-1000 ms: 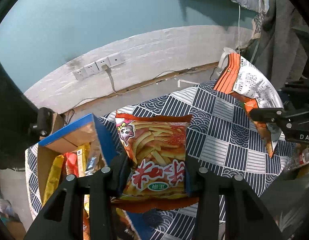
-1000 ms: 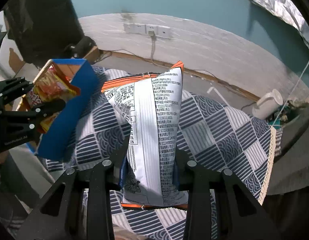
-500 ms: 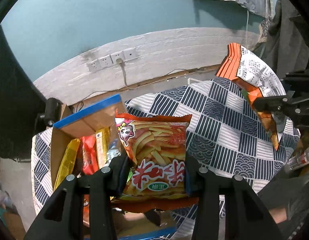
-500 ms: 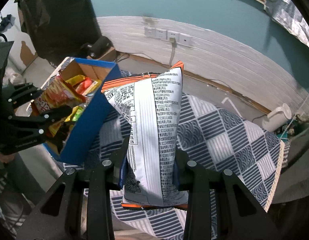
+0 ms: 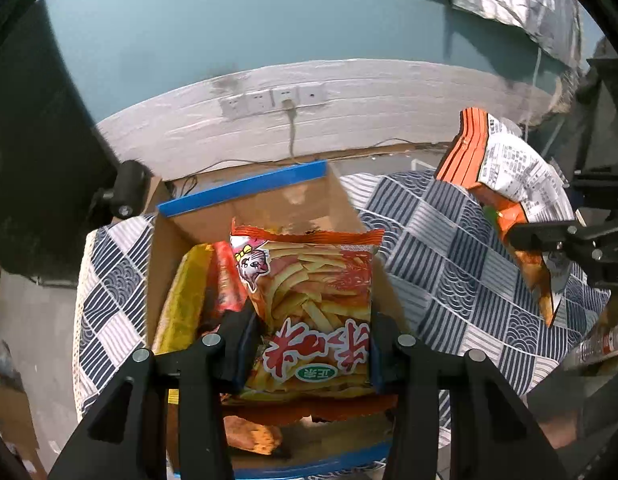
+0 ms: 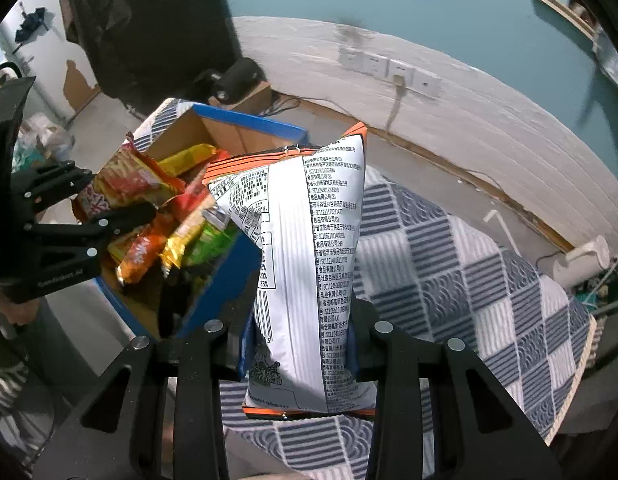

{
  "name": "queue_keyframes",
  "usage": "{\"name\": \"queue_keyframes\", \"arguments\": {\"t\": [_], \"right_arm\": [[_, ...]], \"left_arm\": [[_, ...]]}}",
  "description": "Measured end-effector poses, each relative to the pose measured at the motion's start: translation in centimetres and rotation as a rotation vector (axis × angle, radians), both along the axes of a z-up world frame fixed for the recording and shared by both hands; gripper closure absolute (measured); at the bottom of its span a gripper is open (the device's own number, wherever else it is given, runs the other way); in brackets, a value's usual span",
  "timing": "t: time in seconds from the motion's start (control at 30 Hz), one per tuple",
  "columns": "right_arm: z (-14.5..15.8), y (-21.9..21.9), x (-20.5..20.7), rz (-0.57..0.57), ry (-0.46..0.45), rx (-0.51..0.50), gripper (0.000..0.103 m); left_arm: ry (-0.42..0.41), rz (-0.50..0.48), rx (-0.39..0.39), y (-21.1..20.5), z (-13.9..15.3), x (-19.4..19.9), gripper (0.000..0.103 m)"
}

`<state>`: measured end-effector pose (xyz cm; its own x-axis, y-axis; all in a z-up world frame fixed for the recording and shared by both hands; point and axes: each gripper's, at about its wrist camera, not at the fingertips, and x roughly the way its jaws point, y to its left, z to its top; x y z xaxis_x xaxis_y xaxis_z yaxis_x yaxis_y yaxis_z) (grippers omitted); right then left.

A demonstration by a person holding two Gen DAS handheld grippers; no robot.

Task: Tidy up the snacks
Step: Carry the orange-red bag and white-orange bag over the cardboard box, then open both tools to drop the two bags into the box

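My left gripper (image 5: 309,344) is shut on an orange fries snack bag (image 5: 313,300) and holds it over the open cardboard box (image 5: 245,188) with blue edges. The box holds several snack packs, among them a yellow one (image 5: 185,300). My right gripper (image 6: 297,344) is shut on a white and orange chip bag (image 6: 309,272), held upright above the patterned cloth, just right of the box (image 6: 237,120). The left gripper (image 6: 97,200) with its fries bag (image 6: 121,180) shows at the left of the right wrist view. The chip bag also shows in the left wrist view (image 5: 509,160).
A blue and white patterned cloth (image 5: 449,248) covers the table under the box. Behind are a white wall with sockets (image 5: 277,98) and a cable. A white kettle (image 6: 581,260) stands at the far right. A black camera (image 5: 125,196) sits behind the box.
My left gripper moved left with the fries bag and now hangs over the open box. My right gripper moved its chip bag closer to the box.
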<state>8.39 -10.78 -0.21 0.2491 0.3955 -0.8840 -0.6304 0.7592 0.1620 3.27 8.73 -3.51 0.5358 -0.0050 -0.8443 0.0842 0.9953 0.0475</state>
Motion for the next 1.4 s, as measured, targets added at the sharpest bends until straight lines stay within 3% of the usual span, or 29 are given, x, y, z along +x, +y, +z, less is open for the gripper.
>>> {"name": "queue_keyframes", "arguments": {"t": [0.43, 0.8, 0.97, 1.03, 1.2, 1.4], "right_arm": [[-2.1, 8.2, 1.1, 0.084, 0.072, -0.01, 0.069], [-2.7, 12.0, 1.9, 0.103, 0.09, 0.007, 0.067], [-2.1, 12.1, 1.9, 0.083, 0.063, 0.02, 0.053], [-1.7, 11.9, 2.0, 0.074, 0.062, 0.028, 0.053], [-0.4, 10.8, 2.1, 0.051, 0.047, 0.048, 0.053], [0.9, 8.5, 1.1, 0.03, 0.016, 0.061, 0.036]], "left_arm": [[0.039, 0.114, -0.013, 6.3, -2.3, 0.5, 0.058], [0.044, 0.136, -0.052, 8.4, -2.7, 0.1, 0.056], [0.041, 0.166, -0.059, 9.0, -2.8, -0.1, 0.037], [0.024, 0.164, -0.045, 8.9, -2.5, -0.3, 0.028], [0.006, 0.147, -0.025, 8.3, -1.6, -0.9, 0.022], [-0.013, 0.13, 0.012, 7.3, -0.9, -1.7, 0.014]]}}
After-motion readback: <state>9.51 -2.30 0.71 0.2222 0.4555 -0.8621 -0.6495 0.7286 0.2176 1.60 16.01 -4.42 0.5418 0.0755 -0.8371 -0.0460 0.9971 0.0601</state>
